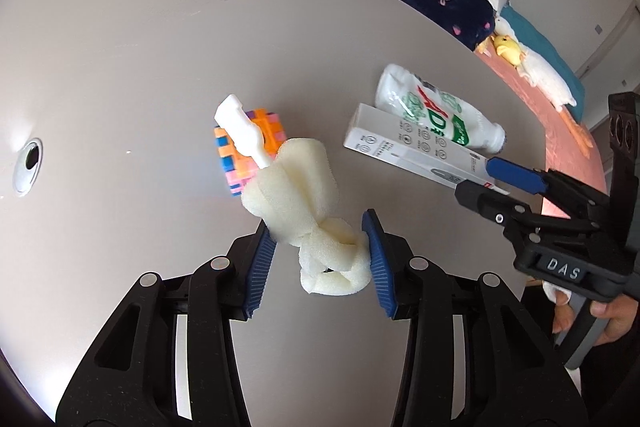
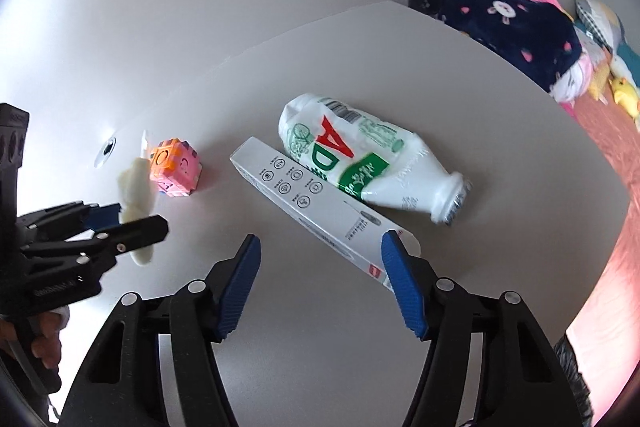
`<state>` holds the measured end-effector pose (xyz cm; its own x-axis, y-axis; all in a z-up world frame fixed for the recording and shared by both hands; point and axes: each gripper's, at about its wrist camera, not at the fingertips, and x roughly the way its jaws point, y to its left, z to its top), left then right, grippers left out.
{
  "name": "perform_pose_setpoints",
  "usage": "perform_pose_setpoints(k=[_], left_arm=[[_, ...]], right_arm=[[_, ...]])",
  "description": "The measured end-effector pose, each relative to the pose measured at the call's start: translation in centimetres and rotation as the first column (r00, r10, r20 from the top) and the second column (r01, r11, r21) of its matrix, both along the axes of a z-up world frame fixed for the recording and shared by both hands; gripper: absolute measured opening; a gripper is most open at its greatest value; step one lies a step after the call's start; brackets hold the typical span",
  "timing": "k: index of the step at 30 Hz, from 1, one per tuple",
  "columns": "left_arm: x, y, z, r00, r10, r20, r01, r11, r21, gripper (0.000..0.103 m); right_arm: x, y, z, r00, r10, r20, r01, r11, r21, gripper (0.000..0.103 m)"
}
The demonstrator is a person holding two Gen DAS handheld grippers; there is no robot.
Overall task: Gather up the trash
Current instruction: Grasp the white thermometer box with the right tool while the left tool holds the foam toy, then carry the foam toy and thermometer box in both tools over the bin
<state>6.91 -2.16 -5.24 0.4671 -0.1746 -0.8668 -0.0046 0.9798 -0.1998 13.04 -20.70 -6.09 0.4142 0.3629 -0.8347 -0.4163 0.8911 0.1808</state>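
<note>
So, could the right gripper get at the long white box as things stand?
Probably yes. The right gripper is open and empty, and the white box's near end already lies by its right finger. Nothing sits between them; the crushed bottle lies behind the box, and the left gripper, holding the sponge brush, is off to the side.

box (image 2: 320, 205) end hidden behind right jaw pad.

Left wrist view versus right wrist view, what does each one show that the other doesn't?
Only the left wrist view shows the sponge brush squeezed between the left gripper's jaws, lifted off the table.

Only the right wrist view shows the right gripper's jaws apart, its right pad at the white box's near end.

Both show the crushed white bottle, the colourful block cube and the grey table.
</note>
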Motion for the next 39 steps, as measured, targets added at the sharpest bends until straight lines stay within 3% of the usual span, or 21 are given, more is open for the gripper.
perform_pose_setpoints(k=[10,13,16,23,27,31,39], left_arm=[[-0.3,2.2,-0.3,0.999,0.043,0.001,-0.043,0.998,-0.04,0.038],[-0.7,2.6,-0.4,0.999,0.052,-0.003,-0.052,0.998,-0.046,0.038],[-0.6,3.0,-0.6,0.998,0.062,-0.008,-0.063,0.997,-0.055,0.038],[-0.4,4.4,-1.3,0.996,0.088,-0.026,-0.09,0.992,-0.092,0.039],[-0.9,5.2,-1.7,0.993,0.108,-0.037,-0.112,0.988,-0.108,0.039],[-1.1,5.5,-1.6,0.993,0.111,-0.033,-0.114,0.987,-0.109,0.038],[-2.0,4.6,0.0,0.998,0.054,0.031,-0.051,0.993,-0.11,0.038]], right_arm=[[1.8,2.4,-0.2,0.993,0.121,0.007,-0.12,0.988,-0.093,0.065],[1.8,3.4,-0.1,0.982,0.188,-0.006,-0.188,0.978,-0.088,0.056],[1.8,4.5,-0.2,0.975,0.222,0.004,-0.22,0.968,-0.121,0.056],[3.4,4.9,-0.6,0.976,0.218,-0.003,-0.216,0.966,-0.142,0.056],[4.0,4.8,-2.5,0.972,0.225,-0.075,-0.234,0.96,-0.156,0.047],[3.9,3.9,-2.4,0.978,0.199,-0.069,-0.205,0.974,-0.097,0.032],[2.1,2.5,-0.9,0.99,0.131,-0.043,-0.131,0.991,0.012,0.031]])
